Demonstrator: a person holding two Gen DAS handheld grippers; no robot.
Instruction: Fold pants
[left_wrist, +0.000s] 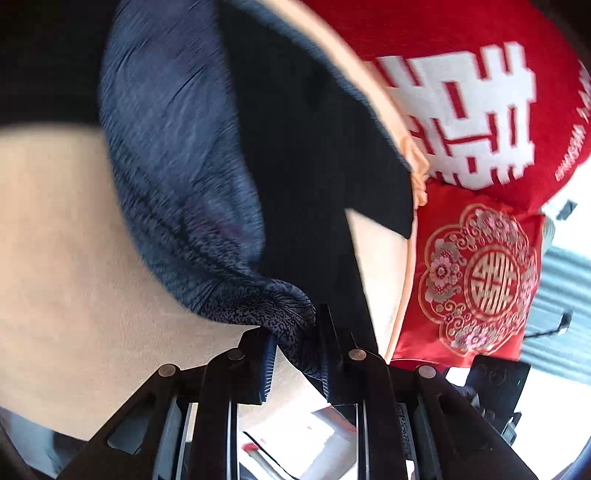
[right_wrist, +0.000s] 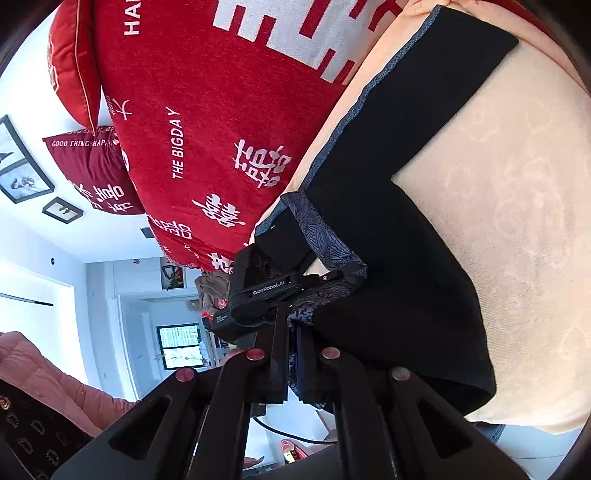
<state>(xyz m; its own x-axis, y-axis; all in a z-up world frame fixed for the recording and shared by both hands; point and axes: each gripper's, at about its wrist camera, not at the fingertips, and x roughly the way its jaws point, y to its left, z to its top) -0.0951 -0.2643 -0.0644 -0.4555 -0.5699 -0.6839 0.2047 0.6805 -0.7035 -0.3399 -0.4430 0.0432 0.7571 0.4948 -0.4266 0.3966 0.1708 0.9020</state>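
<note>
Pants (left_wrist: 303, 155) fill the middle of your left wrist view, rising from the jaws at the bottom centre toward the upper left. Your left gripper (left_wrist: 295, 354) is pinched narrow on a bunched corner of their patterned blue lining, with fabric pressed between both pads. From that pinch the cloth fans upward: a blurred blue-grey inner face on the left, plain black outer cloth on the right. Behind it lies the cream bed cover (left_wrist: 62, 240), and at the right edge sit a red blanket (left_wrist: 424, 44) with large white characters and a red embroidered cushion (left_wrist: 476, 280).

In your right wrist view, your right gripper (right_wrist: 291, 354) is clamped tight at the bottom centre on a thin fold of the same patterned lining and black cloth. The pants spread from there toward the upper right, one black leg reaching the top right corner with a blue-grey strip along its left edge, another black panel hanging down the lower right. Your left gripper's black body (right_wrist: 266, 291) sits just above the right jaws, at the gathered waist.
</note>
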